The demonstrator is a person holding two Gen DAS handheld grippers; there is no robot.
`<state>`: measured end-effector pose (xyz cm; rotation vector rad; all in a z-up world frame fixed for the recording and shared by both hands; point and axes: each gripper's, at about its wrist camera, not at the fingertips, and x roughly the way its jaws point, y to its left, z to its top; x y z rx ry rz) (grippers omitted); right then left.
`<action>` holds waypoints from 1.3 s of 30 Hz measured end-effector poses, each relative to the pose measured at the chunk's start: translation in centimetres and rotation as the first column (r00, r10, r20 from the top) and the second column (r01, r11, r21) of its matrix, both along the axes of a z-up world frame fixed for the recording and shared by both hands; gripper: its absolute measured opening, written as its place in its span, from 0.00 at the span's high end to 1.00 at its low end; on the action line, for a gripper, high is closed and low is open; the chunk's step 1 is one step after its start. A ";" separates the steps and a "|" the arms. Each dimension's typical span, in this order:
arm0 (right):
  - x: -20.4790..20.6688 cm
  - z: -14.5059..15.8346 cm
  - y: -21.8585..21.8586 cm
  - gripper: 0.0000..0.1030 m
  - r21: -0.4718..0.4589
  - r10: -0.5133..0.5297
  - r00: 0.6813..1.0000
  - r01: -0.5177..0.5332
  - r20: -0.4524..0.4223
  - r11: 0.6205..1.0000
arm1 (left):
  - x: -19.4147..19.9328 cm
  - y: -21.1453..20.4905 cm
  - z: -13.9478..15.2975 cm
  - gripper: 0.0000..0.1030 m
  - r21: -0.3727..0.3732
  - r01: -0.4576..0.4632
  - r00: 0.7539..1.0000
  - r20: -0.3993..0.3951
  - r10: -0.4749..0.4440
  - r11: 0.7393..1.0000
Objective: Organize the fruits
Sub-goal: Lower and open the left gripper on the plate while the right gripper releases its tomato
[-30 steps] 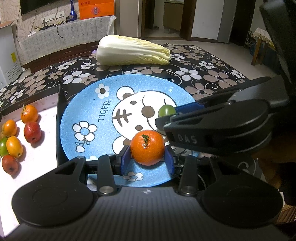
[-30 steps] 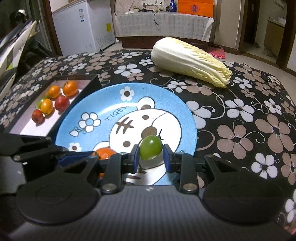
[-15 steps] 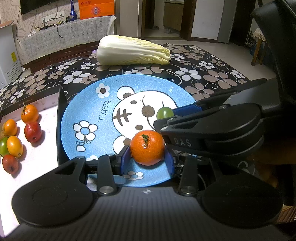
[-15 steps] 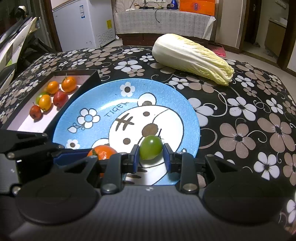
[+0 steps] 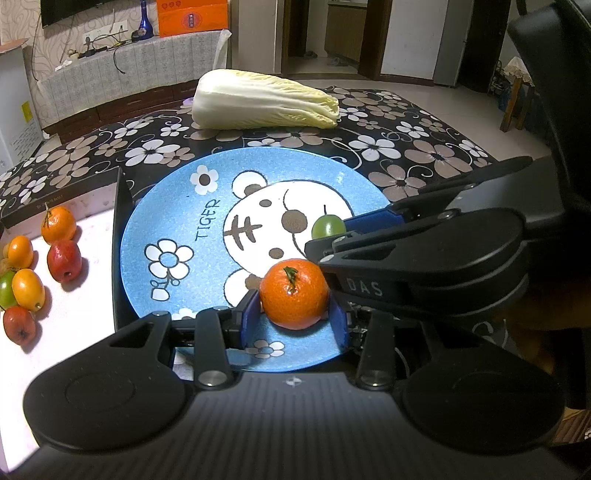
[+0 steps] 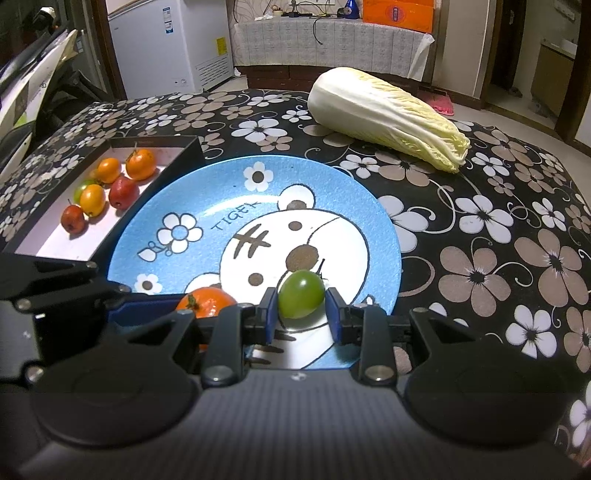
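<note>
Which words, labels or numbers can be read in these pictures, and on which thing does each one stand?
"TIGER": on the blue plate, beside the drawn face.
"DAS": on the right gripper, on its side as the left wrist view shows it.
Orange box on the counter: printed label too small to read.
White freezer: stickers too blurred to read.
Black tray edge: faint print, unreadable.

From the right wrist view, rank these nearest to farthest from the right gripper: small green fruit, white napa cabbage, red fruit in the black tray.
1. Small green fruit, between the right gripper pads.
2. Red fruit, in the black tray, far left.
3. White napa cabbage, at the back, right.
</note>
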<state>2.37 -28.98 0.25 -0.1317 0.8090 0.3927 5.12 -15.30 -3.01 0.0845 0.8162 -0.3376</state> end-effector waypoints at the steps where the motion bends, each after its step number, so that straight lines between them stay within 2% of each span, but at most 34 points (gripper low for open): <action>1: 0.0 0.0 0.0 0.69 -0.001 0.000 1.000 0.000 0.001 1.000 | 0.0 0.0 0.0 0.55 0.000 0.002 1.000 0.001 -0.002 1.000; 4: -0.1 0.2 -0.1 0.69 0.009 0.000 1.000 0.000 0.006 1.000 | -0.1 -0.1 0.1 0.54 -0.002 0.005 1.000 0.002 -0.005 1.000; 8: -0.2 0.7 -0.2 0.69 0.024 -0.002 1.000 0.001 0.024 1.000 | -0.5 -0.1 0.6 0.44 -0.004 0.008 0.999 0.035 -0.008 1.000; 18: -0.4 1.7 -0.5 0.69 0.072 -0.022 0.997 0.017 0.071 0.997 | -1.0 0.0 1.6 0.42 -0.031 0.020 0.998 0.059 -0.018 0.999; 39: -0.5 3.2 0.9 0.69 0.137 -0.038 0.991 0.021 0.129 0.990 | -1.6 2.4 3.4 0.41 -0.078 -0.036 0.993 0.110 0.045 0.996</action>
